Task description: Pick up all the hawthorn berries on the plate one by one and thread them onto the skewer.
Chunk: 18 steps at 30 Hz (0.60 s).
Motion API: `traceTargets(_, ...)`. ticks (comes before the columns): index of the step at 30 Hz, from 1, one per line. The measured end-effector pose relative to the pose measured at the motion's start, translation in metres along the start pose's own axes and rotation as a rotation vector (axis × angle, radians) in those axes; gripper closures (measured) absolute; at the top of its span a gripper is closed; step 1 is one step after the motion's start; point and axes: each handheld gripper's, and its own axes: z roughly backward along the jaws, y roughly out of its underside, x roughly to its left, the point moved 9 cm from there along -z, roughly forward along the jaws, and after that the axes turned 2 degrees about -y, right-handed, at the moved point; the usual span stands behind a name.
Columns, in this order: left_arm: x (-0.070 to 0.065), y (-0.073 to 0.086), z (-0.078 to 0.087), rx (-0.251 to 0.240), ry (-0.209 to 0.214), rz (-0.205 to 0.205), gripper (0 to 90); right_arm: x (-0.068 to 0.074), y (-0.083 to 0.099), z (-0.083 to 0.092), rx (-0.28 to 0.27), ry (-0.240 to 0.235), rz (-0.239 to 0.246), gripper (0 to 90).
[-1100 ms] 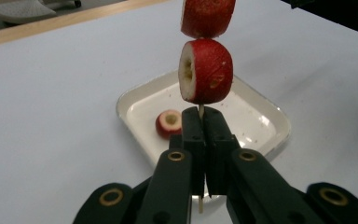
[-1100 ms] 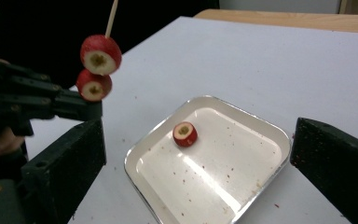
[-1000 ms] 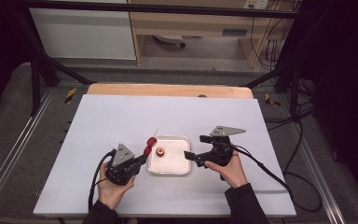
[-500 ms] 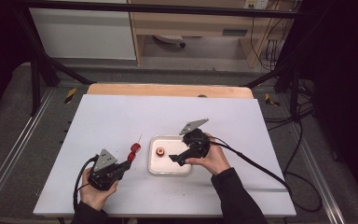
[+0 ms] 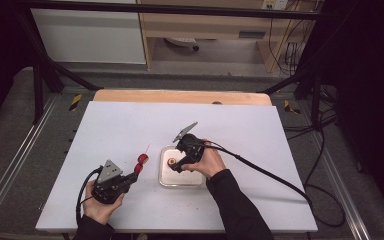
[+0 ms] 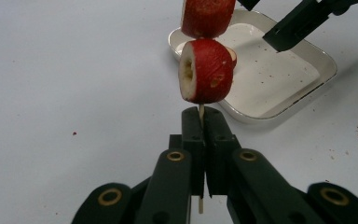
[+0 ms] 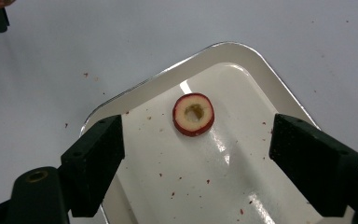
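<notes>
Skewer held, slice in the tray

The left gripper (image 6: 200,140), lower left, clamps a skewer (image 6: 200,112) bearing two red pieces (image 6: 207,70). The right gripper (image 7: 196,154), jaws wide and just closing, hovers empty over a sausage slice (image 7: 193,114) in the white tray (image 7: 242,60).

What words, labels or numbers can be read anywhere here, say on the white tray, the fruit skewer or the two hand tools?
None can be read: the white tray, the skewer with its red slices, the left gripper and the right gripper carry no lettering. The yellow-and-black markers beside the table are stripes, not text.
</notes>
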Motion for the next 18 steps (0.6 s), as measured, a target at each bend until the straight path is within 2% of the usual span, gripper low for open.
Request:
traceTargets(2,0.0,0.0,-0.001,0.003,0.0,0.0,88.0,-0.001,-0.001,-0.004,0.024,-0.009,0.019,21.6)
traceTargets(3,0.0,0.001,-0.001,0.004,0.0,0.001,88.0,-0.003,-0.001,-0.009,0.044,-0.014,0.045,23.6)
traceTargets(7,0.002,0.001,-0.001,0.004,-0.001,0.005,88.0,-0.004,-0.001,-0.015,0.065,-0.026,0.062,27.0)
traceTargets(11,0.002,0.002,-0.002,0.01,0.0,0.004,88.0,-0.006,0.003,-0.021,0.129,-0.033,0.096,31.5)
traceTargets(18,0.001,0.003,-0.003,0.013,0.002,0.003,88.0,-0.005,-0.002,-0.029,0.165,-0.061,0.124,39.5)
